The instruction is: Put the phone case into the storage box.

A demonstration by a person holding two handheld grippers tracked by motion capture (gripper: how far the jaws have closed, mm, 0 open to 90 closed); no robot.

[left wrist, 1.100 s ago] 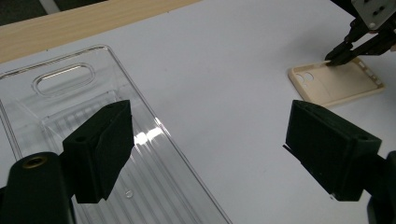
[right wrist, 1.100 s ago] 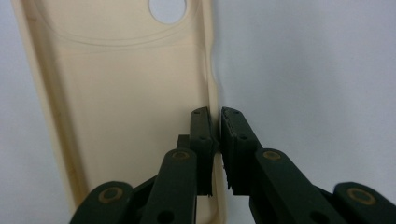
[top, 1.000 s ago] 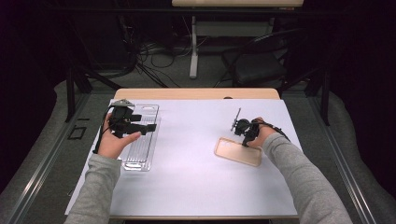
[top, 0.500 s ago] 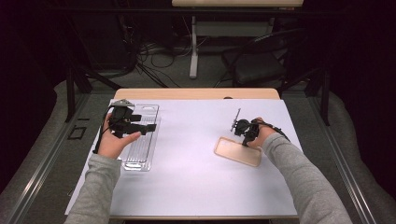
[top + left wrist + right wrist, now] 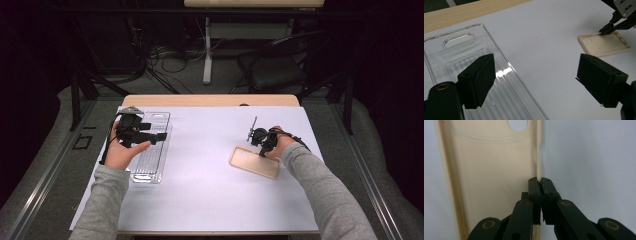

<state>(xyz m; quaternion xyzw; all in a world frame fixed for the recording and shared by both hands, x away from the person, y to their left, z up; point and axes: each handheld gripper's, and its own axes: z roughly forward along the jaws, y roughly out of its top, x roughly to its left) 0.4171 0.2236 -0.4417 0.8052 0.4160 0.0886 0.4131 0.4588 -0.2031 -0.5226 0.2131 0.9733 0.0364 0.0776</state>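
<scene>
The cream, soft rectangular phone case (image 5: 491, 170) lies open side up on the white table sheet (image 5: 210, 175), its side wall pinched between the 2 closed jaws of the right gripper (image 5: 539, 181). Well apart from it, the left gripper (image 5: 534, 75) hovers with its jaws wide open and nothing between them, over the clear, ribbed plastic tray (image 5: 461, 45) beneath its left jaw.
</scene>
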